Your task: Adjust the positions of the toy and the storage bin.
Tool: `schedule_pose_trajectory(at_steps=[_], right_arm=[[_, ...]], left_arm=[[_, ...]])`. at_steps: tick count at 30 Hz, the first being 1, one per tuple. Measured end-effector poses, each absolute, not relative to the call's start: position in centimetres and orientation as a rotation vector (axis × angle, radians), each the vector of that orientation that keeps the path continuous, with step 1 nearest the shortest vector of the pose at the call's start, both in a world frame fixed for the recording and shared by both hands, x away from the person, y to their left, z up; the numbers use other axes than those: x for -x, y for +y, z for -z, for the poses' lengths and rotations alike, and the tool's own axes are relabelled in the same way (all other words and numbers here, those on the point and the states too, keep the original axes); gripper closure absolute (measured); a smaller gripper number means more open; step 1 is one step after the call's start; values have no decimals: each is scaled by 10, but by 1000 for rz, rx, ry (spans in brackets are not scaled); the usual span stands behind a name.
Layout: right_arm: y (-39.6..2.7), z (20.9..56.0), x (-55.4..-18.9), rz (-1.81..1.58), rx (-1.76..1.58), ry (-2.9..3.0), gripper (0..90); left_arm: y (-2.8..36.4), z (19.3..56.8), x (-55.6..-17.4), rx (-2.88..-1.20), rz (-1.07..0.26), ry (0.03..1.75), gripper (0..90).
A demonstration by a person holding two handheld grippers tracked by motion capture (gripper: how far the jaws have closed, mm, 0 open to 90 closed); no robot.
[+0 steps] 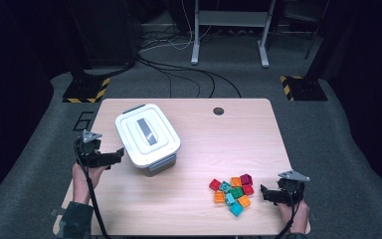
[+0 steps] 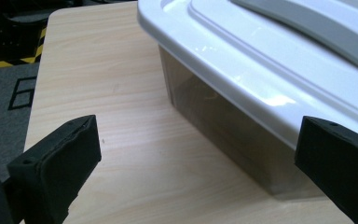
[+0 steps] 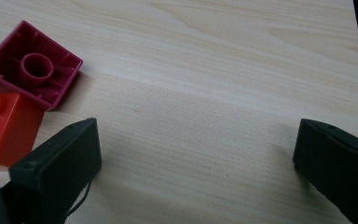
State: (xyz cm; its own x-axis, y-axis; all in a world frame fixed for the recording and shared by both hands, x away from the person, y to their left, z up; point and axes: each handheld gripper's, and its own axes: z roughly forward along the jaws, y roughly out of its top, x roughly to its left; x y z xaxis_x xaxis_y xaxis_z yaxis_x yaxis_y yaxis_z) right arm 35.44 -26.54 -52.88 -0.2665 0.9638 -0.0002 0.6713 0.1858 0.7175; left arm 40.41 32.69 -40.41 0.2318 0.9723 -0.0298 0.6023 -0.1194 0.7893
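The left gripper (image 1: 118, 156), jaws spread wide and empty, sits just left of the white-lidded plastic storage box (image 1: 147, 135). The right gripper (image 1: 264, 191), likewise gaping, rests just right of the pile of coloured plastic building bricks (image 1: 233, 193).

A lidded box (image 1: 147, 139) sits on the table (image 1: 194, 154), just to the right of the left tool (image 1: 121, 155) and slightly beyond it. A cluster of bricks (image 1: 233, 192) lies just left of the right tool (image 1: 263, 192), near the table's front edge. The box is well apart from the bricks, behind and to their left.
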Motion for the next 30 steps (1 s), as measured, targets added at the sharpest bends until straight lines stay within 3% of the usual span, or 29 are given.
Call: schedule_pose_trajectory(at_steps=[15, 17, 24, 30], right_arm=[[-265, 529, -354, -850, -1533, 2010, 0], [-265, 529, -354, -850, -1532, 2010, 0], [-265, 529, -355, -850, -1532, 2005, 2], [-265, 529, -355, -851, -1535, 2002, 2]], left_arm=[[308, 399, -433, -1879, -650, 1442, 23], [307, 401, -436, -1886, -636, 1444, 87], [304, 406, -441, -1880, -560, 1435, 109], [303, 407, -442, -1858, -500, 1402, 223]])
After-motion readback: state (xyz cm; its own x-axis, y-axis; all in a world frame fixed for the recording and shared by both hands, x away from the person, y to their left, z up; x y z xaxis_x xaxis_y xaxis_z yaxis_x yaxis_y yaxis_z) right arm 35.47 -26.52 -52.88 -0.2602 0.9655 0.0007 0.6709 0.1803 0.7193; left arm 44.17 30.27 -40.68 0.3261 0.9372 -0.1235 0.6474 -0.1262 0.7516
